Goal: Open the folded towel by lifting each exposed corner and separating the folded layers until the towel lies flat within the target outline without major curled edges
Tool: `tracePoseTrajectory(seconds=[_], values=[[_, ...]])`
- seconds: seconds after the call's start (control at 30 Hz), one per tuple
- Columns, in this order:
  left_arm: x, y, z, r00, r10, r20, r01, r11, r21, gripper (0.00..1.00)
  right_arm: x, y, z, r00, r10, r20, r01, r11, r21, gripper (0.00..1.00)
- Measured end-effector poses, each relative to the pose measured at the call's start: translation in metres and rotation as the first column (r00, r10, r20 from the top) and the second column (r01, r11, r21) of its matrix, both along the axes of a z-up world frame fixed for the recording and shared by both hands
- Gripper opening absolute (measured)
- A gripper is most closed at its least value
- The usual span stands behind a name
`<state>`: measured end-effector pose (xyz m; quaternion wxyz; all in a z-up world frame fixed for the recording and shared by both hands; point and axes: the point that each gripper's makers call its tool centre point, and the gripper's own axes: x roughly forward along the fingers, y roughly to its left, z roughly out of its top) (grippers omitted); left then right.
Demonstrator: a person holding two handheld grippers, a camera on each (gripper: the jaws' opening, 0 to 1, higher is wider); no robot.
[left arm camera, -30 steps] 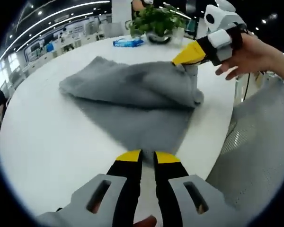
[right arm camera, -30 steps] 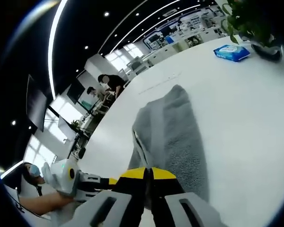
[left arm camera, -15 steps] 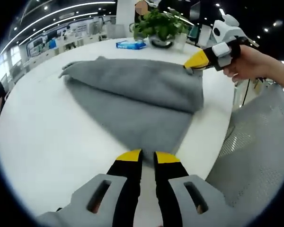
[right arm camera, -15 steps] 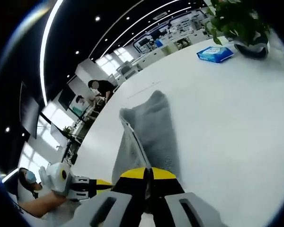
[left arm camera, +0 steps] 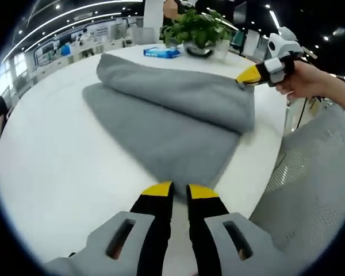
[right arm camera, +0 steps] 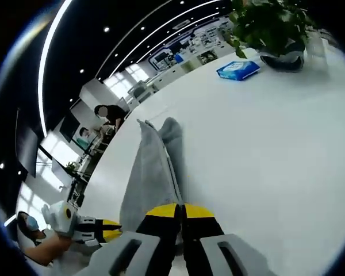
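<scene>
left gripper view: grey towel [left arm camera: 172,123] lies half unfolded on the white table [left arm camera: 52,161]. left claw [left arm camera: 179,190] is pinched on its near corner, and the right claw [left arm camera: 246,76] grips the far corner, top layer folded over.

right gripper view: right claw [right arm camera: 180,211] is clamped on the towel [right arm camera: 151,172]; plant pot [right arm camera: 282,57] and blue packet [right arm camera: 237,69] sit beyond.

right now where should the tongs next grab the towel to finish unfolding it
Probably the far rolled fold of the grey towel, near the plant. That edge still lies doubled over the bottom layer, so come from the far side, pinch the top layer only and peel it away. Both tongs already hold the near corners.
</scene>
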<state>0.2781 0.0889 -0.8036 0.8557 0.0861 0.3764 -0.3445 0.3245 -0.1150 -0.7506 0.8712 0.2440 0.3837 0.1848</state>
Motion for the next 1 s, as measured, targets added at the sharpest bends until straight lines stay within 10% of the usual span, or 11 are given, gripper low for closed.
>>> tracePoseTrajectory(seconds=[1.0], values=[[0.001,0.007,0.0,0.999,0.047,-0.019,-0.047,0.999,-0.012,0.08,-0.03,-0.082,-0.027,0.969,-0.243,-0.049,0.242,0.97,-0.032,0.0]])
